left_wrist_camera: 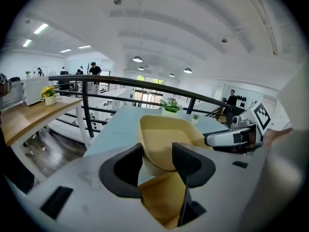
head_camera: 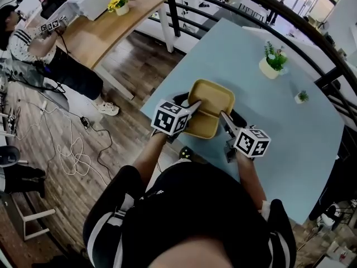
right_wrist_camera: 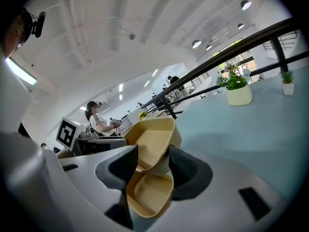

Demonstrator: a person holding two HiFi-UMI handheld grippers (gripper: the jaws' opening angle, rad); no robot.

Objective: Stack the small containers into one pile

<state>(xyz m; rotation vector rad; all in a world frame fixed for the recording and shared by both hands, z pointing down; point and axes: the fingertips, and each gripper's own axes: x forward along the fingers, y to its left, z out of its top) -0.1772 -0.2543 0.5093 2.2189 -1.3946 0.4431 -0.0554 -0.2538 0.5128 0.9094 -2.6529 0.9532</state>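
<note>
Pinching the upper yellow container [head_camera: 212, 95], you had your left gripper [head_camera: 193, 106] clamped on its near left corner and your right gripper [head_camera: 223, 116] on its near right. It hung tilted over the second yellow container [head_camera: 202, 127], near edge of the light blue table [head_camera: 290, 121]. Contact between them: unclear.

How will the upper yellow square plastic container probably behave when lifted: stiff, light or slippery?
The upper yellow square plastic container looks thin-walled, so probably light. It shows no bending between the left gripper and the right gripper, so likely fairly stiff. Its smooth sloping walls might slip from a corner grip.
</note>
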